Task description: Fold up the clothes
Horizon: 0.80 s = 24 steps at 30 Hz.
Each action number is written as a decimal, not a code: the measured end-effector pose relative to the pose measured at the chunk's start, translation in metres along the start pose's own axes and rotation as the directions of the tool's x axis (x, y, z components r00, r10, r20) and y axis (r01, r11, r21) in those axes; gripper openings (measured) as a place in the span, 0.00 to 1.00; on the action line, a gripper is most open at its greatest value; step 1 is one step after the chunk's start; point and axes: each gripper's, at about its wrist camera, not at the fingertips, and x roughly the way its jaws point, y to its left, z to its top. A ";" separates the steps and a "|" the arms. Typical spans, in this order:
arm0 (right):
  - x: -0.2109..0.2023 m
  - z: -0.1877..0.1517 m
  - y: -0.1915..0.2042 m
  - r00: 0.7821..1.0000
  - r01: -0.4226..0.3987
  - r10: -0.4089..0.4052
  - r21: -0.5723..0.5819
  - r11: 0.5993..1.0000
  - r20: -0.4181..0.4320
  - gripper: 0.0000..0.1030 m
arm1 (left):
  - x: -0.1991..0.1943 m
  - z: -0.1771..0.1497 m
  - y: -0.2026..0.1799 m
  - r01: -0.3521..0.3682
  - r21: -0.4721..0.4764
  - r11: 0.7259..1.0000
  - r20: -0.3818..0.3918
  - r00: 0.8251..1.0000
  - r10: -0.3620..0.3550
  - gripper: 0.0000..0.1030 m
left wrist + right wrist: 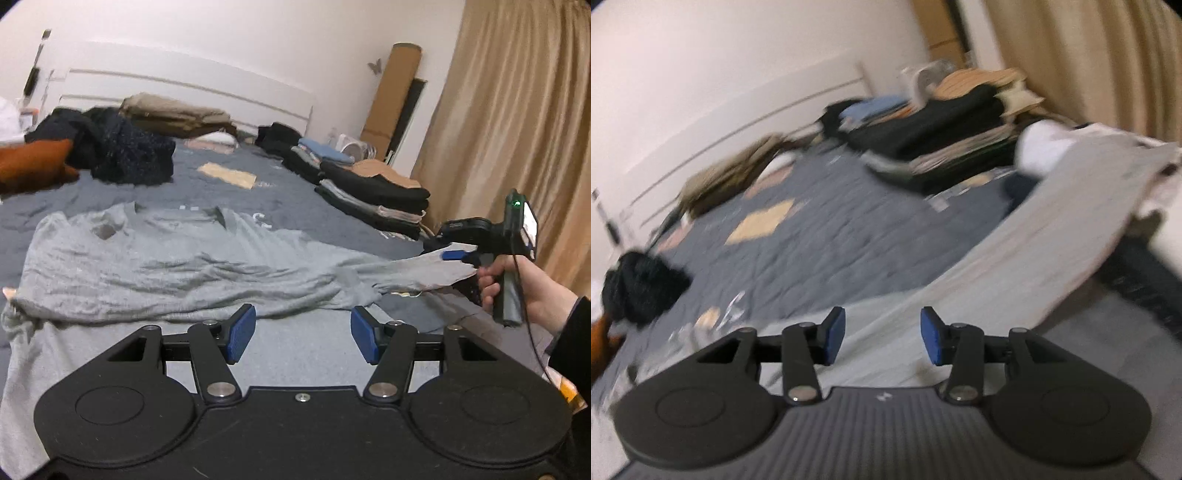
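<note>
A grey long-sleeved shirt [166,258] lies spread on the bed's dark grey cover [295,192]. My left gripper [303,334] is open and empty, just above the shirt's near hem. In the left wrist view the right gripper [458,258] is at the far right with the end of the sleeve [417,273] draped between its blue pads. In the blurred right wrist view the right gripper [882,334] has its jaws apart, with grey cloth [1015,251] running away to the upper right.
Folded clothes stacks [369,188] line the bed's right side. A dark unfolded pile [118,147] and a tan garment [173,114] sit near the white headboard. An orange cushion [33,162] is at left. Beige curtains [517,129] hang at right.
</note>
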 end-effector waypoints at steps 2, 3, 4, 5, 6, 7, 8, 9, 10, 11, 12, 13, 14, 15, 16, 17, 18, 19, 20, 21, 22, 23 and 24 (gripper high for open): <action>-0.006 0.010 -0.023 0.999 0.028 -0.029 0.034 0.999 0.034 0.43 | 0.000 0.000 0.003 0.014 -0.025 1.000 0.007 1.000 -0.014 0.57; -0.009 0.015 -0.035 0.998 0.041 -0.044 0.058 0.997 0.050 0.43 | 0.001 0.000 0.004 0.020 -0.034 0.999 0.008 1.000 -0.019 0.57; -0.012 0.019 -0.047 0.996 0.052 -0.057 0.083 0.995 0.066 0.43 | 0.000 -0.001 0.004 0.024 -0.034 0.999 0.007 1.000 -0.023 0.57; -0.016 0.024 -0.061 0.994 0.059 -0.069 0.110 0.992 0.082 0.43 | 0.000 -0.002 0.004 0.028 -0.031 0.999 0.006 1.000 -0.028 0.57; -0.019 0.029 -0.074 0.992 0.065 -0.078 0.136 0.989 0.098 0.43 | -0.001 -0.003 0.003 0.032 -0.025 0.999 0.007 0.999 -0.031 0.57; -0.024 0.034 -0.088 0.990 0.062 -0.081 0.159 0.985 0.119 0.43 | -0.001 -0.003 0.001 0.036 -0.019 0.999 0.008 0.999 -0.036 0.57; -0.029 0.038 -0.103 0.986 0.056 -0.082 0.179 0.982 0.145 0.43 | -0.001 -0.004 0.000 0.040 -0.016 0.999 0.009 0.999 -0.040 0.57; -0.034 0.042 -0.117 0.982 0.055 -0.089 0.198 0.979 0.168 0.43 | -0.002 -0.006 -0.001 0.044 -0.013 0.999 0.010 0.999 -0.044 0.57; -0.037 0.046 -0.130 0.978 0.058 -0.100 0.221 0.974 0.183 0.43 | -0.003 -0.007 -0.002 0.049 -0.011 0.999 0.011 0.999 -0.049 0.57; -0.039 0.049 -0.144 0.975 0.056 -0.105 0.246 0.968 0.193 0.43 | -0.003 -0.008 -0.003 0.052 -0.010 0.999 0.011 0.999 -0.052 0.57; -0.040 0.053 -0.157 0.973 0.052 -0.109 0.271 0.961 0.202 0.43 | -0.003 -0.009 -0.003 0.053 -0.010 0.999 0.009 0.999 -0.053 0.57; -0.040 0.056 -0.169 0.971 0.044 -0.111 0.298 0.953 0.210 0.43 | -0.003 -0.010 -0.003 0.054 -0.010 0.998 0.007 0.999 -0.054 0.57; -0.039 0.059 -0.181 0.969 0.036 -0.112 0.327 0.944 0.219 0.43 | -0.003 -0.010 -0.003 0.052 -0.010 0.999 0.008 0.999 -0.052 0.57; -0.038 0.061 -0.191 0.967 0.027 -0.114 0.355 0.934 0.227 0.43 | -0.003 -0.010 -0.003 0.050 -0.010 0.999 0.008 0.999 -0.050 0.57; -0.036 0.063 -0.199 0.965 0.017 -0.116 0.384 0.923 0.235 0.43 | -0.003 -0.010 -0.003 0.049 -0.010 0.999 0.007 0.999 -0.049 0.57; -0.032 0.065 -0.206 0.966 0.009 -0.113 0.405 0.914 0.234 0.43 | -0.002 -0.010 -0.002 0.047 -0.011 0.999 0.006 0.999 -0.047 0.57; -0.027 0.067 -0.211 0.967 0.001 -0.107 0.422 0.907 0.229 0.43 | -0.002 -0.010 -0.002 0.045 -0.014 0.999 0.007 0.999 -0.045 0.57; -0.022 0.069 -0.216 0.969 -0.008 -0.102 0.439 0.898 0.225 0.43 | -0.002 -0.010 -0.002 0.045 -0.017 0.999 0.009 0.999 -0.045 0.57; -0.017 0.071 -0.219 0.971 -0.010 -0.100 0.451 0.893 0.219 0.43 | -0.002 -0.010 -0.002 0.044 -0.015 0.999 0.010 0.999 -0.044 0.57; -0.012 0.071 -0.221 0.972 -0.010 -0.100 0.460 0.888 0.213 0.43 | -0.002 -0.010 -0.002 0.040 -0.012 0.999 0.011 0.999 -0.040 0.57; -0.008 0.072 -0.222 0.973 -0.009 -0.100 0.469 0.883 0.208 0.43 | -0.003 -0.010 -0.002 0.038 -0.010 0.999 0.012 0.999 -0.037 0.57; -0.004 0.073 -0.224 0.974 -0.009 -0.100 0.477 0.879 0.202 0.43 | -0.003 -0.010 -0.002 0.036 -0.011 0.999 0.012 0.999 -0.036 0.57; 0.000 0.074 -0.225 0.975 -0.010 -0.100 0.486 0.874 0.199 0.43 | -0.003 -0.010 -0.003 0.036 -0.012 0.999 0.013 0.999 -0.035 0.57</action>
